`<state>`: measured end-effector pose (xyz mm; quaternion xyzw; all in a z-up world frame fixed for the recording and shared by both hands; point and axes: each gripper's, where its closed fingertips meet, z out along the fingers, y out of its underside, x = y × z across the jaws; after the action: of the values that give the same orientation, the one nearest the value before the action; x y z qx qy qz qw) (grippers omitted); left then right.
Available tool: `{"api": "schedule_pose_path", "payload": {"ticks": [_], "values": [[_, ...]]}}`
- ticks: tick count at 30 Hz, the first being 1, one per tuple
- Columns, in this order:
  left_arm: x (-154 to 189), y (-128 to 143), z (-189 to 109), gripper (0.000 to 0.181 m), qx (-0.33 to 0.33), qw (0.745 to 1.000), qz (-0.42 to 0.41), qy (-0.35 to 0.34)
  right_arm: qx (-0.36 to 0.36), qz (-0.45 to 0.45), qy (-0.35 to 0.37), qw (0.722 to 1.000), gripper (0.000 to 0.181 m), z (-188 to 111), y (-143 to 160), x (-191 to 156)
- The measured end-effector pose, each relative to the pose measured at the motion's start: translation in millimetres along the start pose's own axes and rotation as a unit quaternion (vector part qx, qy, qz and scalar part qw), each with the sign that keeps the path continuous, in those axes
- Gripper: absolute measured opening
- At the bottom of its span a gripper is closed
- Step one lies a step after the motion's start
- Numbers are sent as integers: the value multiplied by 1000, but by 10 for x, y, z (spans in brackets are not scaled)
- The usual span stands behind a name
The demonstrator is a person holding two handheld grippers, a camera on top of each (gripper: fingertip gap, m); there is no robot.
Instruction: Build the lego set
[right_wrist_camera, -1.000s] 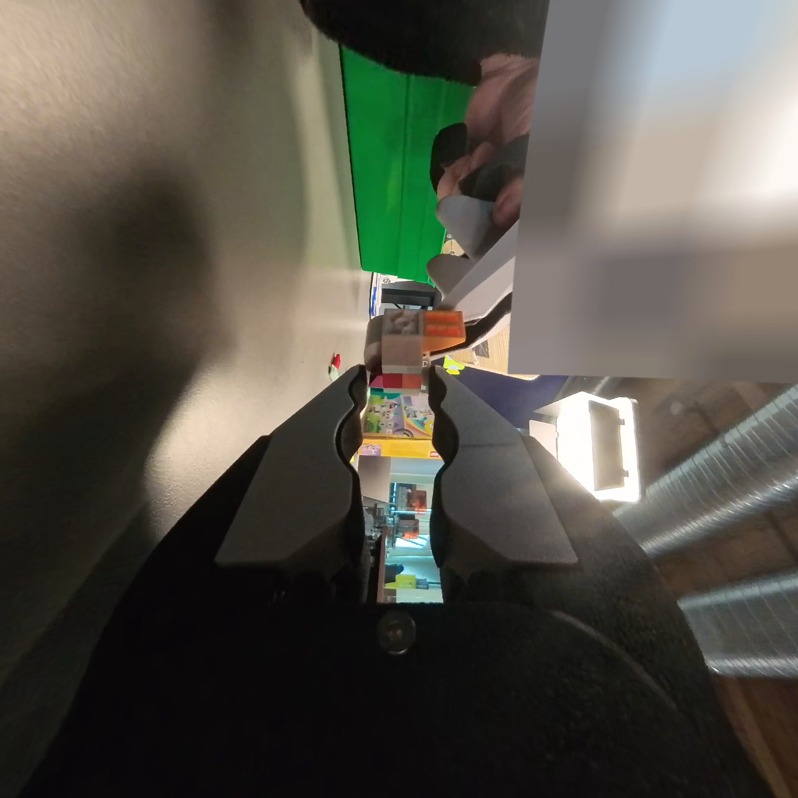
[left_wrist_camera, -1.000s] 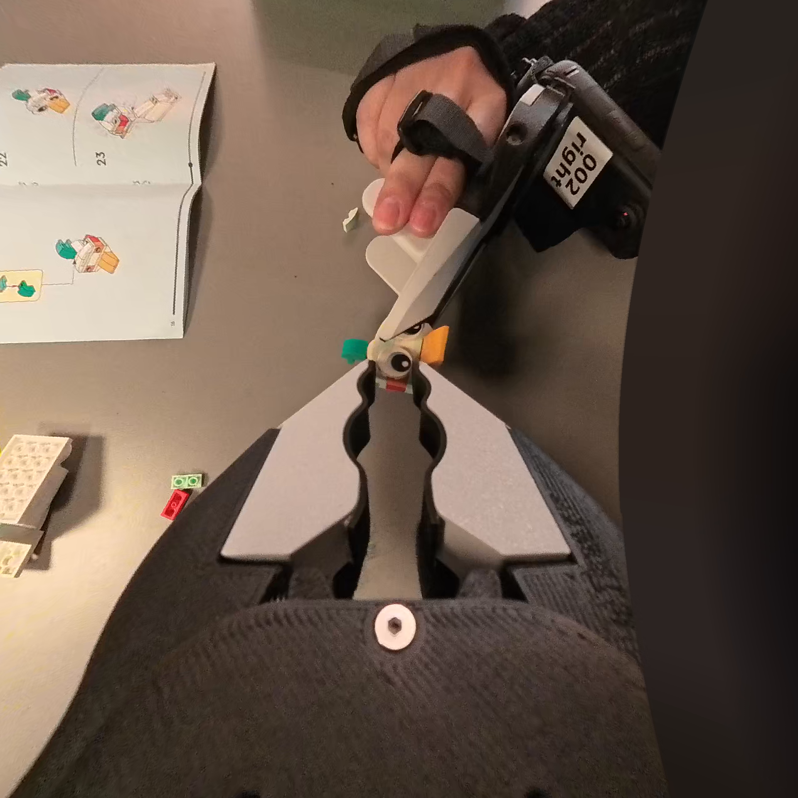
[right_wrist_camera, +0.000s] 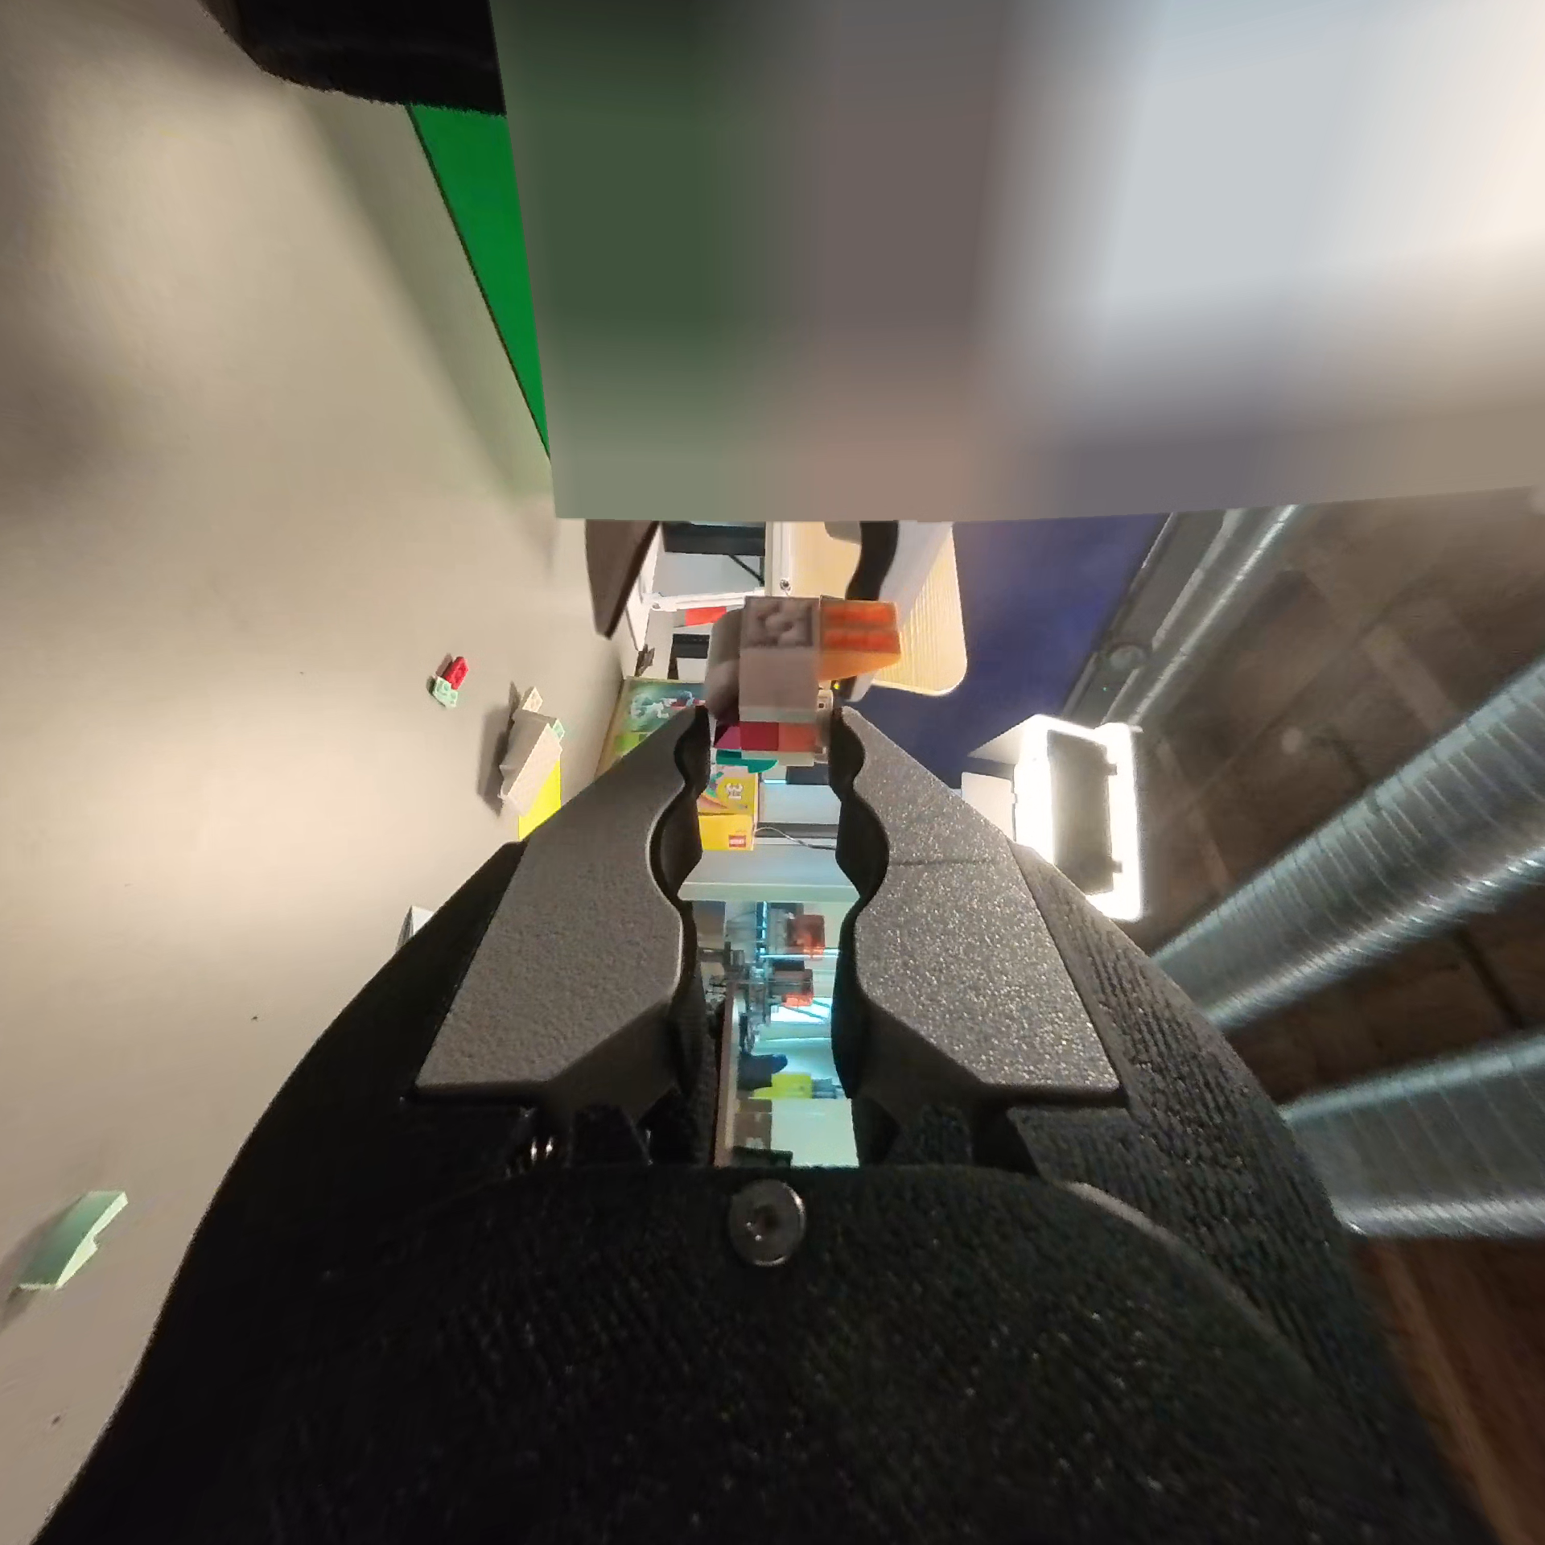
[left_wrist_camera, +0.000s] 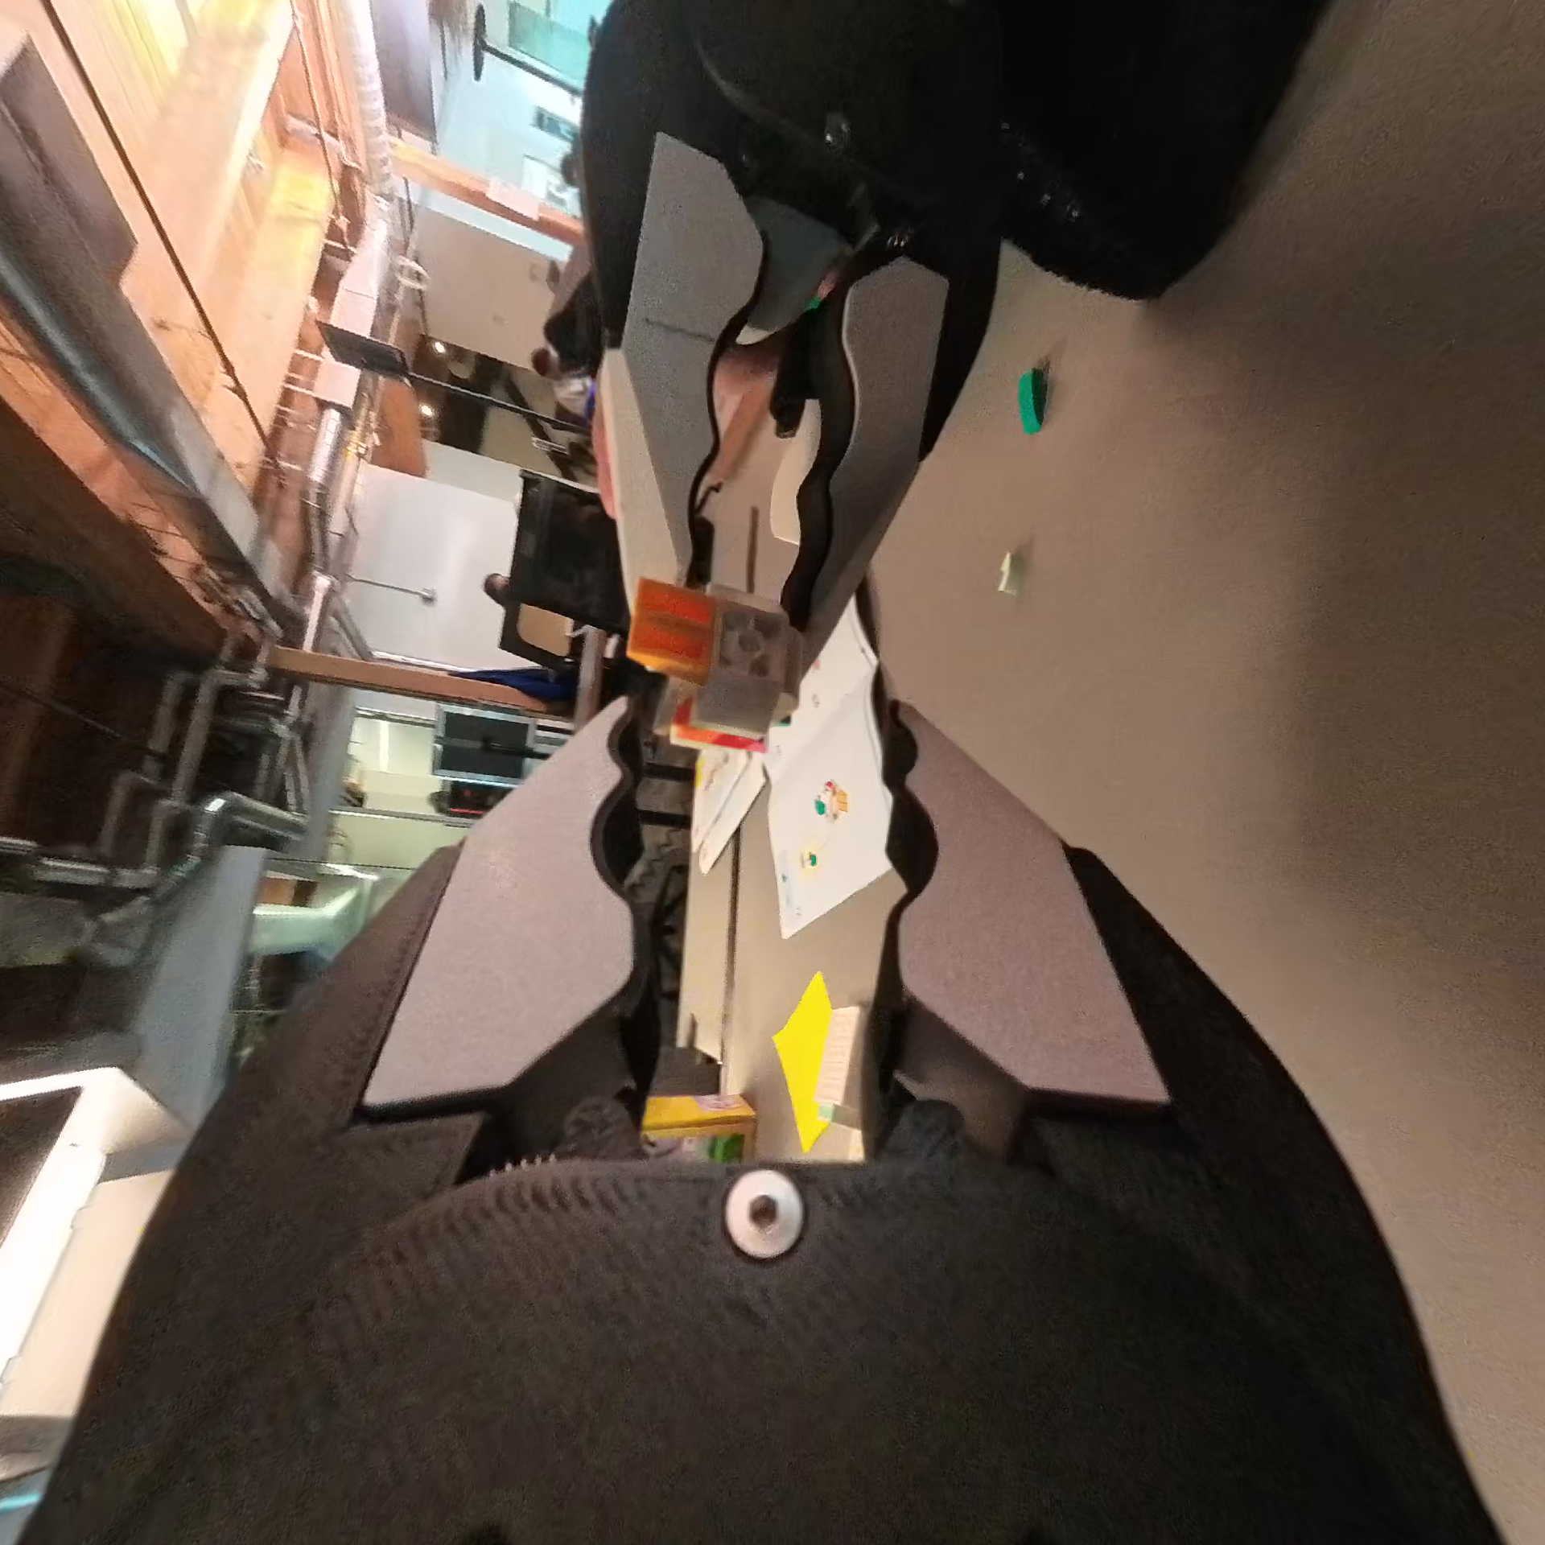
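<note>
- The right gripper (right_wrist_camera: 761, 736) is clenched on the small brick model (right_wrist_camera: 773, 669): its two tips pinch the red and pale lower layers, and the grey block with the orange sloped piece stands out beyond them.
- The model is held in the air above the table (right_wrist_camera: 209, 752), touching no surface.
- The left gripper (left_wrist_camera: 761, 727) is released: its jaws stand wide apart, and the model (left_wrist_camera: 719, 660) sits just beyond its tips, slightly toward the left jaw. No contact between the left jaws and the model is visible.
- In the left wrist view the right gripper (left_wrist_camera: 744, 602) approaches from the far side, tips on the model, so the two tools face each other across it.
- Done, as far as shown: a compact sub-assembly of several layers exists (grey block, orange slope, red and pale plates).
- Left, as judged from the table: loose parts remain unplaced. These include a dark green piece (left_wrist_camera: 1032, 401), a small pale piece (left_wrist_camera: 1009, 573), a red and light green pair (right_wrist_camera: 450, 679), a white assembly (right_wrist_camera: 528, 748) and a light green plate (right_wrist_camera: 71, 1241).
- The instruction booklet (left_wrist_camera: 828, 819) lies open on the table near the model.
- Assessment: the build is partway through; the held unit has yet to be joined with the white assembly and the loose parts.
</note>
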<state>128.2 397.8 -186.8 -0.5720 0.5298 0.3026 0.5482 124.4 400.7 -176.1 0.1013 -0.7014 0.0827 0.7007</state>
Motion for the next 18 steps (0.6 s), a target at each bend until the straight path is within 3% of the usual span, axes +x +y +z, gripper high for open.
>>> {"api": "schedule_pose_path", "payload": {"ticks": [4,10,18], "values": [[-81,-25,-20,46,6,999,17,-40,-1,1,4,1000,26,17,-41,8],[-72,-17,-14,34,1,999,24,-43,2,5,6,1000,26,47,-104,17],[-102,-4,-45,34,-5,997,36,-64,0,21,4,1000,26,70,-104,36]]}}
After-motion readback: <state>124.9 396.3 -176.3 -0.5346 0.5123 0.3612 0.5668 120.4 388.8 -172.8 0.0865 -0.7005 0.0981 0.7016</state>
